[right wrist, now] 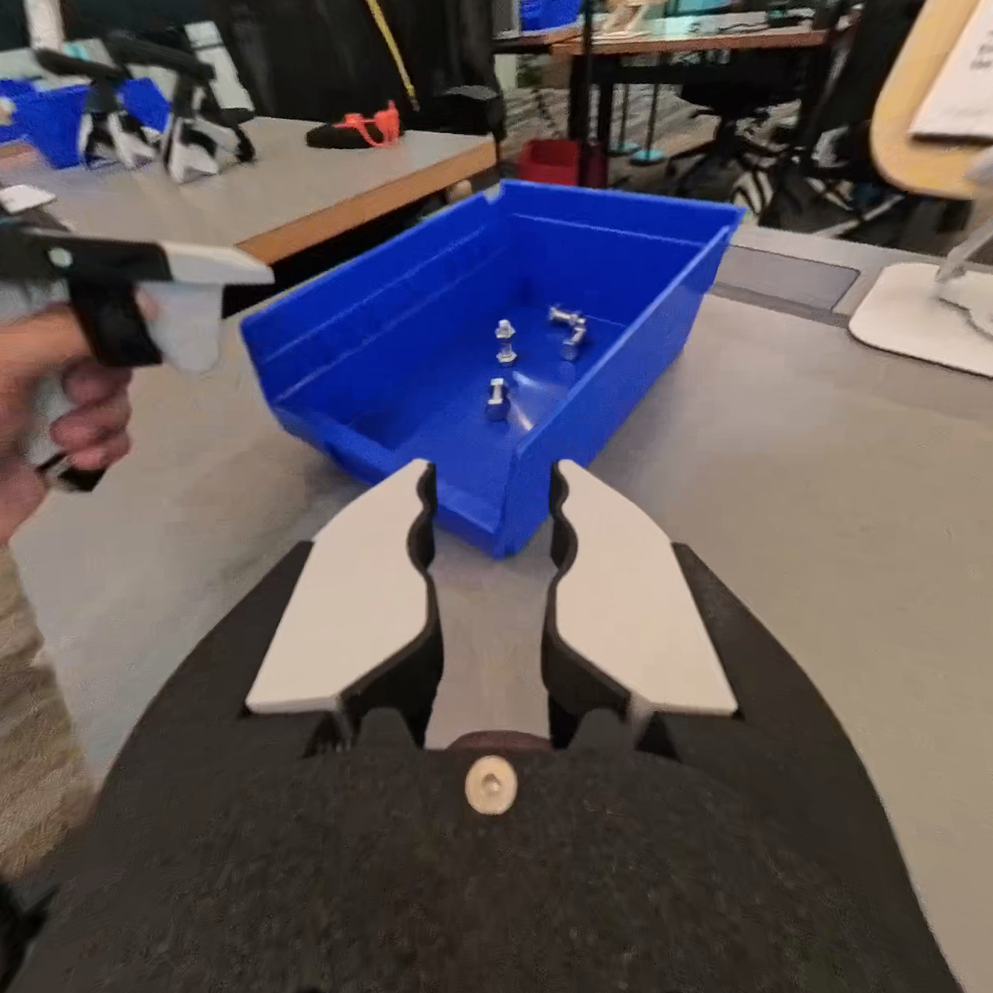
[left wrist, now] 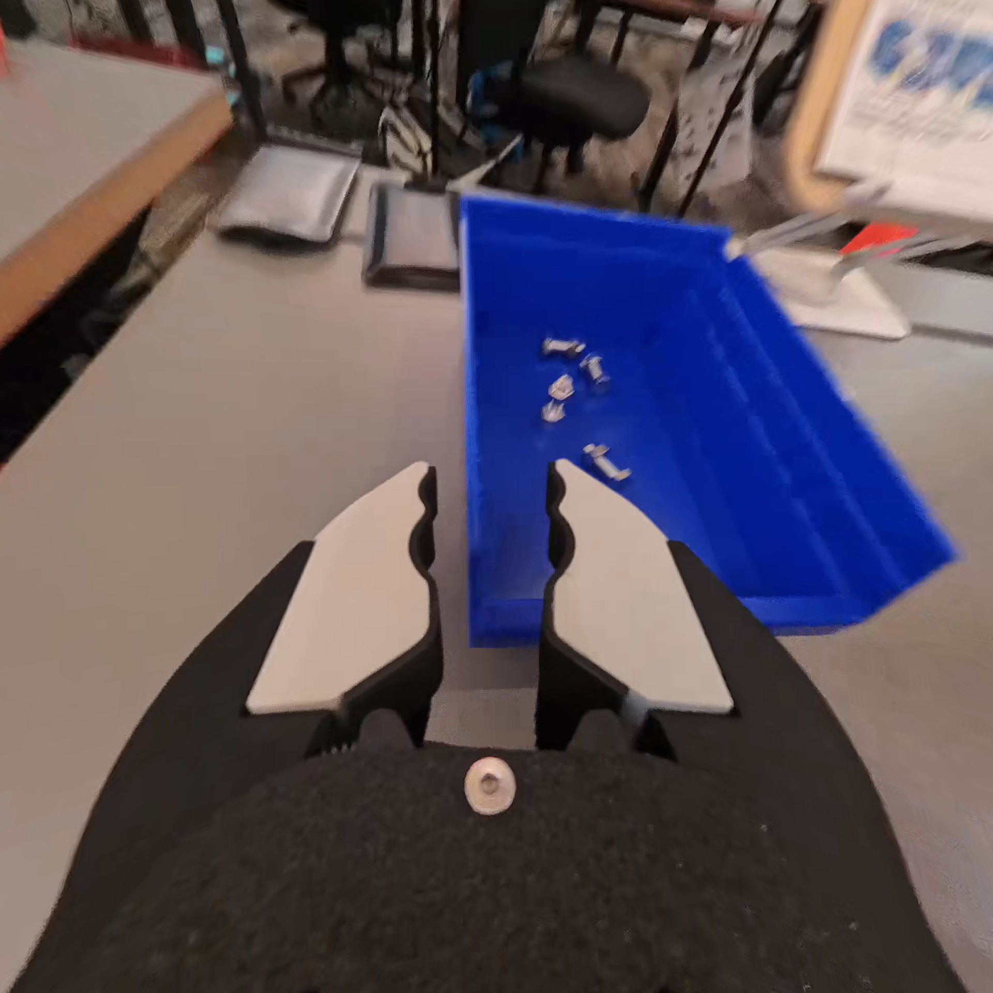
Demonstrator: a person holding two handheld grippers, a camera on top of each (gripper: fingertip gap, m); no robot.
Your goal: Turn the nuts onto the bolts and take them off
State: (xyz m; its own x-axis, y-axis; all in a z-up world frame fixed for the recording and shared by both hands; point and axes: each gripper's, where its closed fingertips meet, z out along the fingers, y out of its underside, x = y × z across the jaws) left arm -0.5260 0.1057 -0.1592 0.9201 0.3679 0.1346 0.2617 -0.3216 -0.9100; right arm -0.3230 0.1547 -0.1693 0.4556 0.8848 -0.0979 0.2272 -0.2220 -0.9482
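A blue plastic bin (left wrist: pixel 752 387) stands on the grey table and holds several small silver bolts with nuts (left wrist: pixel 561 387). It also shows in the right wrist view (right wrist: pixel 376 344), with the bolts (right wrist: pixel 497 397) on its floor. My left gripper (left wrist: pixel 491 473) is open and empty, held above the table at the bin's near left corner. My right gripper (right wrist: pixel 491 473) is open and empty, just short of the bin's near corner. The left gripper also shows in the right wrist view (right wrist: pixel 215 301), held by a hand to the left of the bin.
A dark flat tray (left wrist: pixel 411 242) and a grey pouch (left wrist: pixel 290 201) lie behind the bin. A white stand base (right wrist: pixel 924 317) sits at the right. A second table (right wrist: pixel 301 177) with other grippers and blue bins stands at the left. Chairs stand beyond the table edge.
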